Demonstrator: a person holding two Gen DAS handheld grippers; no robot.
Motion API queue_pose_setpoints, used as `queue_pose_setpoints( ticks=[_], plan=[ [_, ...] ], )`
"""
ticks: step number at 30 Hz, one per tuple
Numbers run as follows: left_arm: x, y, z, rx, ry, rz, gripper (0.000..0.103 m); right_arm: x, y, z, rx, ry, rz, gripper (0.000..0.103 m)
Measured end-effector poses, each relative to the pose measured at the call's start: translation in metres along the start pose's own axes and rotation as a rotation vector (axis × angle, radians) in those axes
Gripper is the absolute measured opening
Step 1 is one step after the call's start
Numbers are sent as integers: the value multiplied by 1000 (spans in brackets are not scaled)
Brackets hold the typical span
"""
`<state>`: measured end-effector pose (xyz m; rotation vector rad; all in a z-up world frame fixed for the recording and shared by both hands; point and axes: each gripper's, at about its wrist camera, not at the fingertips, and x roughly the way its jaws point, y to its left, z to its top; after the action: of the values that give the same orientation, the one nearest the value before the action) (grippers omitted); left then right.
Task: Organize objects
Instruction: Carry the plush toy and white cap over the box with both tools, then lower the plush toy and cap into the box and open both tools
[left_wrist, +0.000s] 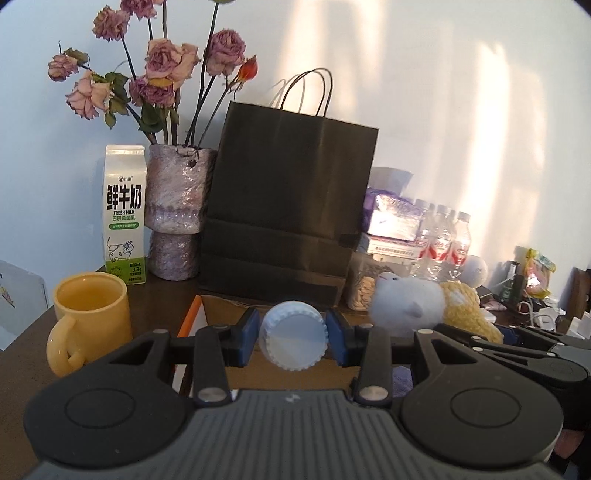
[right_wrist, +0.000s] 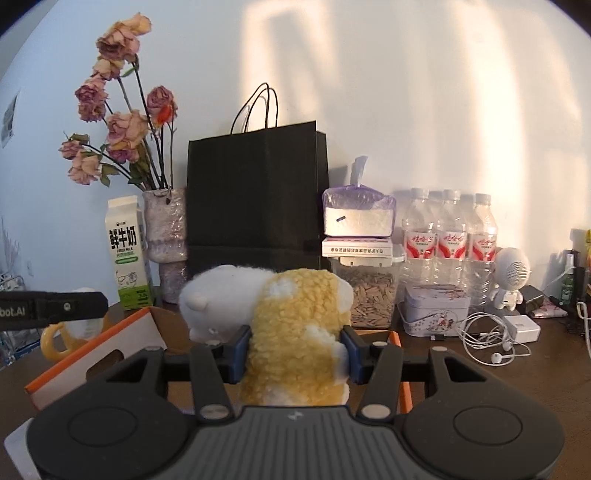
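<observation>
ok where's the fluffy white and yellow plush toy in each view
Left wrist view: fluffy white and yellow plush toy at right of centre, beside the held pale blue cap.
Right wrist view: plush toy at centre, clamped between the pads.
Shared landmark: black paper bag.

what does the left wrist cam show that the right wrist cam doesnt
Left wrist only: the left gripper shut on a pale blue ribbed cap, and the whole yellow mug.
Right wrist only: earphones, a white charger, a floral tin.
Both: black paper bag, milk carton, the plush toy held in the right gripper.
</observation>
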<state>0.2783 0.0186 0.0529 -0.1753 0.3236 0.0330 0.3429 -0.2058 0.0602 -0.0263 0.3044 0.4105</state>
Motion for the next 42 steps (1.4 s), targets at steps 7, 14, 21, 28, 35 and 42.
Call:
queue_pose_setpoints(
  ticks=[7, 14, 21, 28, 35, 42],
  plan=[
    [25, 3, -2, 9, 49, 24, 41, 26, -10, 3, 4, 41, -21, 49],
    [34, 5, -7, 14, 79, 22, 41, 40, -13, -2, 0, 97, -20, 50],
    [32, 6, -6, 11, 56, 74, 103, 39, -14, -4, 0, 114, -46, 103],
    [33, 6, -5, 11, 66, 90, 103, 36, -8, -2, -22, 116, -43, 103],
    [32, 5, -7, 18, 67, 87, 103, 35, -7, -2, -27, 114, -45, 103],
    [29, 4, -7, 21, 63, 85, 103, 30, -3, -1, -40, 101, -43, 103]
  ],
)
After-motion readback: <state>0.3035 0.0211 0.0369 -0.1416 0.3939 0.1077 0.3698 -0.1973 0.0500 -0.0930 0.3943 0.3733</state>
